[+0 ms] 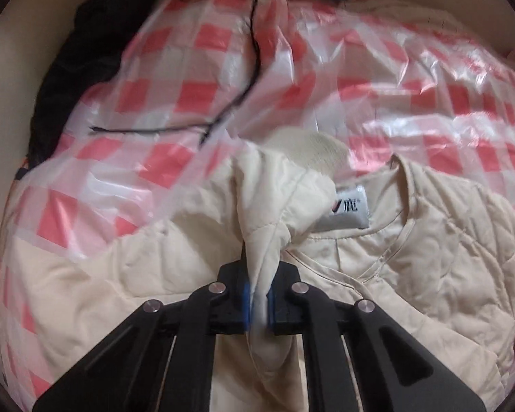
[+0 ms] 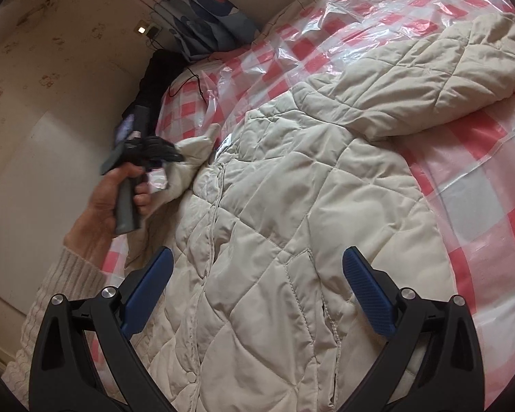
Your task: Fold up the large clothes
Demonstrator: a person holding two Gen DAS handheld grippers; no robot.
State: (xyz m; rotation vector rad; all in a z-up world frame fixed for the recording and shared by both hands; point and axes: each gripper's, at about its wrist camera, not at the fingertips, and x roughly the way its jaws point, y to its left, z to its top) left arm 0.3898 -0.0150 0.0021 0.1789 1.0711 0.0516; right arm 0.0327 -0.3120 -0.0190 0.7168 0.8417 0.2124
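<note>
Nearest you, your left tool is clenched on a bunched fold of the cream quilted jacket, the fabric pinched between its blue pads near the neckline, just below the white neck label. In the right wrist view your right tool hangs released, its 2 blue ribbed pads spread wide above the jacket's body and touching nothing. The jacket lies front up on the bed, over a pink-and-white checked plastic sheet, with 1 sleeve thrown out to the far right. Its shell is soft, puffy and stitched in diamonds, with a ribbed knit cuff showing past the collar, so it will likely slump and slide on the glossy, crinkled plastic. This looks like the opening of the fold: you have 1 shoulder or collar edge gathered and the rest is unfolded. The next move likely calls for the right tool to take a matching hold on the other side, so both can lift and spread the jacket evenly. Farther off, your left hand grips the tool's handle, a thin black cord trails across the plastic, and dark clothing is heaped by the wall.
</note>
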